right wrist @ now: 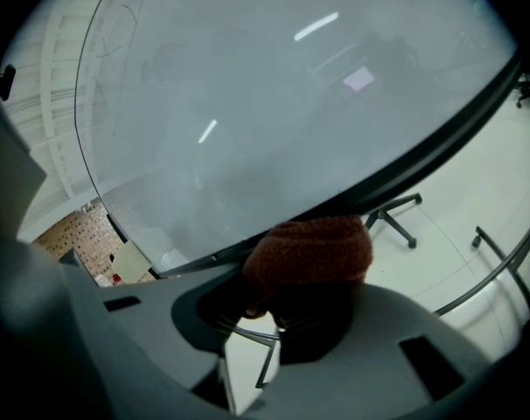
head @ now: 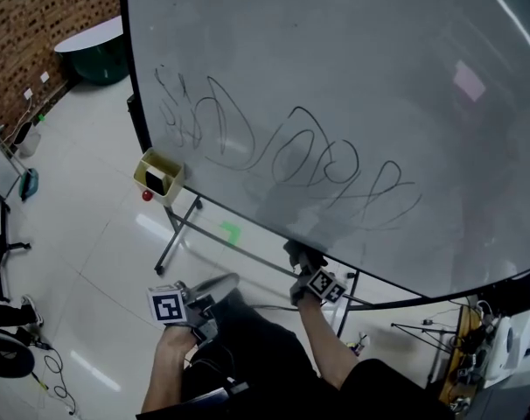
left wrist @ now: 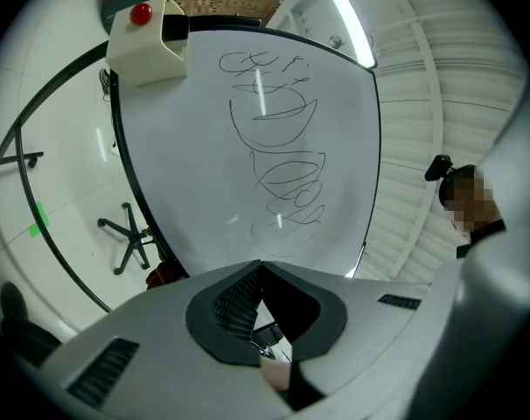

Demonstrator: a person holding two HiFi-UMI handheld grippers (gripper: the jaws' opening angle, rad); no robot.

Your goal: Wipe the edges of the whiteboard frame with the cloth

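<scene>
Right tongs (right wrist: 288, 310) clamped on cloth (right wrist: 310, 252), at bottom frame (right wrist: 422, 160) edge. Left tongs (left wrist: 261, 269) closed, empty, held low.

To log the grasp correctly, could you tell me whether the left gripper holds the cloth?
No, the cloth sits in the right gripper, while the left gripper is shut on nothing.

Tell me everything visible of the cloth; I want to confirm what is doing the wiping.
The cloth is rust-orange and fuzzy, and looks knitted or like terry. It is bunched into a rounded wad and pinched in the right gripper, with its top bulging out past the gripper. It appears pressed against the dark whiteboard frame along the board's bottom edge. Its lower part is lost in shadow.
</scene>
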